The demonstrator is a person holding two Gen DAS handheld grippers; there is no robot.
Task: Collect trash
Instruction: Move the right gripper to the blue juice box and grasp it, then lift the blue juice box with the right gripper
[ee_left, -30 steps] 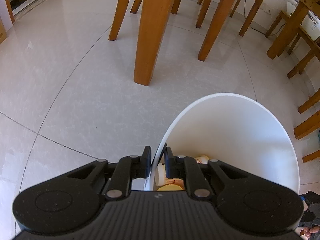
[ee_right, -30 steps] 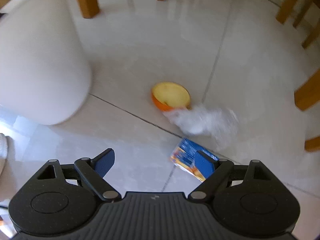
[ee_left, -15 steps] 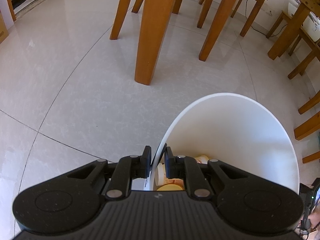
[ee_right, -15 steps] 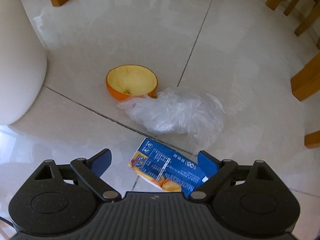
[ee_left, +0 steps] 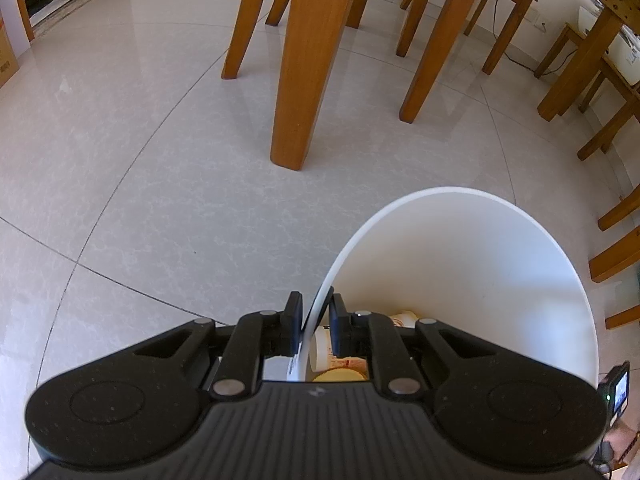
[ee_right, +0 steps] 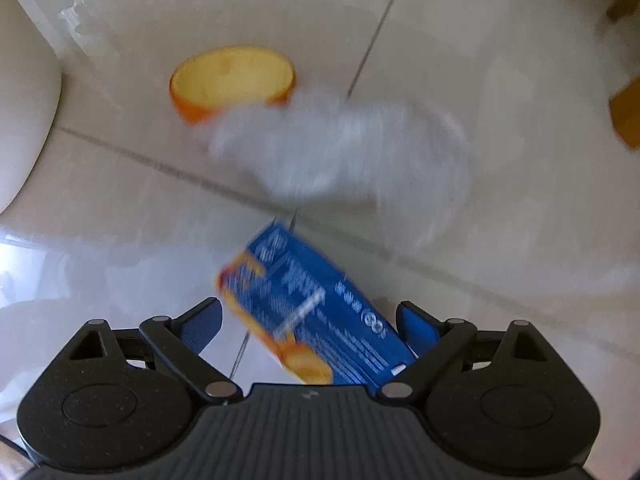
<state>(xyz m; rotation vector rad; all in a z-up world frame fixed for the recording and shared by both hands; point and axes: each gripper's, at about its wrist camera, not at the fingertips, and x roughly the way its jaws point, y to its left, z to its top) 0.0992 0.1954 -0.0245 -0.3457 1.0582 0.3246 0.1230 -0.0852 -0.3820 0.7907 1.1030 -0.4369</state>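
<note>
Tiled floor (ee_right: 500, 40) holds a blue carton (ee_right: 320, 312) between open right gripper (ee_right: 308, 320) jaws, bag (ee_right: 340, 152) and bowl (ee_right: 232, 76) at 12 o'clock uncollected; left gripper (ee_left: 316, 320) jaws clamp part-filled bin (ee_left: 460, 200) rim.

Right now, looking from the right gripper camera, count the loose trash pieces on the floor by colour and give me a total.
Orange, the round bowl: 1
Clear, the crumpled plastic bag: 1
Blue, the flat cardboard carton: 1
Total: 3
</note>
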